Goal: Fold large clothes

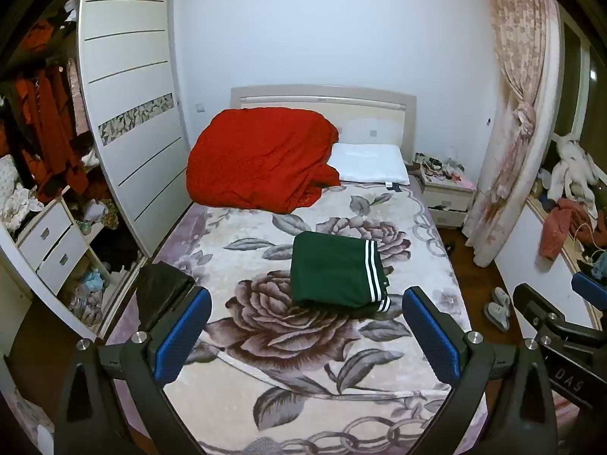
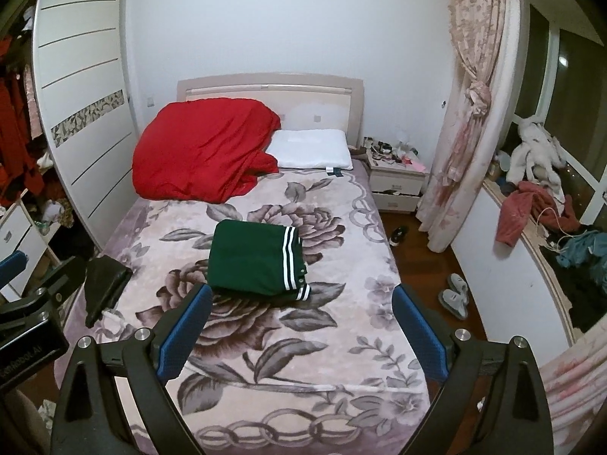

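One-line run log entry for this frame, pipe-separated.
stage: fold looks done | green garment: folded, flat on floral bed blanket | left gripper: open, empty | right gripper: open, empty | black item: bed's left edge

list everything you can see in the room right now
folded garment: 1, dark green with white stripes, middle of bed
dark cloth: 1, black, left edge of bed
blanket: 1, pale floral, covering bed
quilt: 1, red, heaped at head of bed
pillow: 1, white, beside quilt
nightstand: 1, white, right of bed, cluttered
curtain: 1, pink floral, tied
wardrobe: 1, white, left
slippers: 1 pair, grey, floor
left gripper: open, empty
right gripper: open, empty
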